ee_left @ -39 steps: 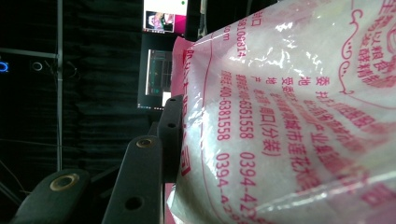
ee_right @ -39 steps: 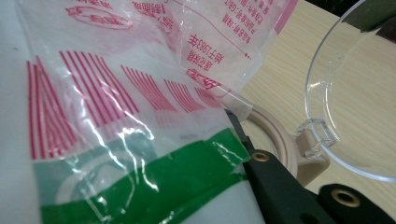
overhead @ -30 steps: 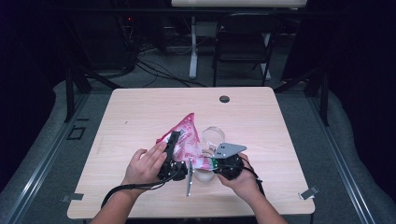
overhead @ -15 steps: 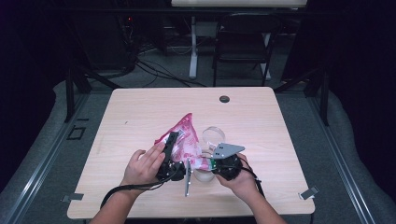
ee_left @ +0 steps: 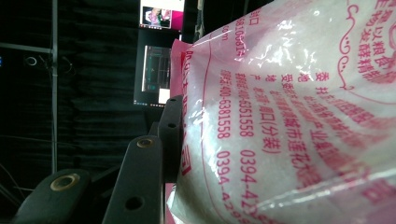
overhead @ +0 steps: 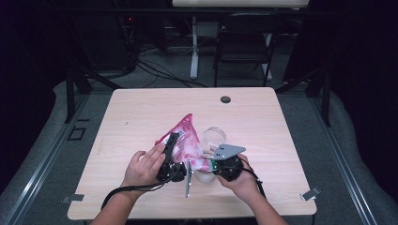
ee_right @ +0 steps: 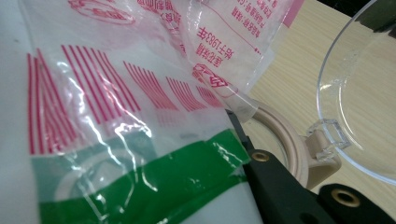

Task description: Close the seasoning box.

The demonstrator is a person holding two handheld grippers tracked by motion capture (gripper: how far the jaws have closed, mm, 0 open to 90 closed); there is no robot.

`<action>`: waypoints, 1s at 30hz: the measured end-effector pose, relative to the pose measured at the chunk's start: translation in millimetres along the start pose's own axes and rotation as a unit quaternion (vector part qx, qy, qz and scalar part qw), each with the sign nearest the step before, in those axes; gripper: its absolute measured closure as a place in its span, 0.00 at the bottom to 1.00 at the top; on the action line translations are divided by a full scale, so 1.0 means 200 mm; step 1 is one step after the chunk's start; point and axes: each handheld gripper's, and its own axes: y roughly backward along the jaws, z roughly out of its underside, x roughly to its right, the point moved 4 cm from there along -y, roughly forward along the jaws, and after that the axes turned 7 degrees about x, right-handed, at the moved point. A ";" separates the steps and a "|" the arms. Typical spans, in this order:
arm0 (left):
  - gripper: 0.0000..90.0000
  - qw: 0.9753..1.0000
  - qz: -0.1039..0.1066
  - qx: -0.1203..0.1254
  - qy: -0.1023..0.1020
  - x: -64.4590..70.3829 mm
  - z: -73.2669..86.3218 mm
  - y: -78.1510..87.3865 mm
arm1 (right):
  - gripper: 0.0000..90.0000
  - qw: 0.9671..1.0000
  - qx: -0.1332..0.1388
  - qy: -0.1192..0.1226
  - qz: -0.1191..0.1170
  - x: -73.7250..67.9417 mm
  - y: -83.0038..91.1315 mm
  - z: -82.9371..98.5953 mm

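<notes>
**One bag held between two grippers, over one open jar**

Near edge of the table (overhead: pixel 117 117), high view: two hands, two grippers. The left hand (overhead: pixel 143 165) holds the left gripper (overhead: pixel 172 149); the right hand (overhead: pixel 239 180) holds the right gripper (overhead: pixel 206 165), with its grey plate (overhead: pixel 227 151) on top. One cable (overhead: pixel 126 191) trails from the left gripper toward the near edge.

Between them: one bag (overhead: pixel 187 140), pink and white plastic with red print, tilted, its pointed corner toward the far side of the table. One metal strip (overhead: pixel 187 177) sticks out toward the near edge below the grippers; can't tell what it belongs to.

Left gripper: in the left gripper view one black jaw (ee_left: pixel 140 186) lies flat against the bag (ee_left: pixel 289 121). The other jaw is hidden behind the plastic, so I can't tell whether it pinches the bag or only rests on it.

Right gripper: in the right gripper view the bag (ee_right: pixel 116 116) covers most of the frame, with a green band across the lower part. One jaw (ee_right: pixel 280 186) pokes out from under the plastic. Whether it is closed on the bag, can't tell.

Just past the right gripper: one jar (ee_right: pixel 285 140) with a beige rim, open, its one clear hinged lid (ee_right: pixel 359 93) flipped up. A corner of the bag hangs at the rim. High view shows the lid (overhead: pixel 214 136) just right of the bag.

Farther off: one dark round grommet (overhead: pixel 225 99) near the far edge of the table. Behind the table: one chair (overhead: pixel 244 47) and one white post (overhead: pixel 194 47).
</notes>
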 end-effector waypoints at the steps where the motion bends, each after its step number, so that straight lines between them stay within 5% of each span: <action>1: 0.72 1.000 -0.001 0.001 0.000 0.00 0.00 0.00 | 1.00 1.000 0.001 -0.001 0.000 0.00 0.00 0.00; 30: 0.72 1.000 0.001 0.001 0.000 0.00 0.00 0.00 | 1.00 1.000 0.000 0.000 0.000 0.01 0.00 0.00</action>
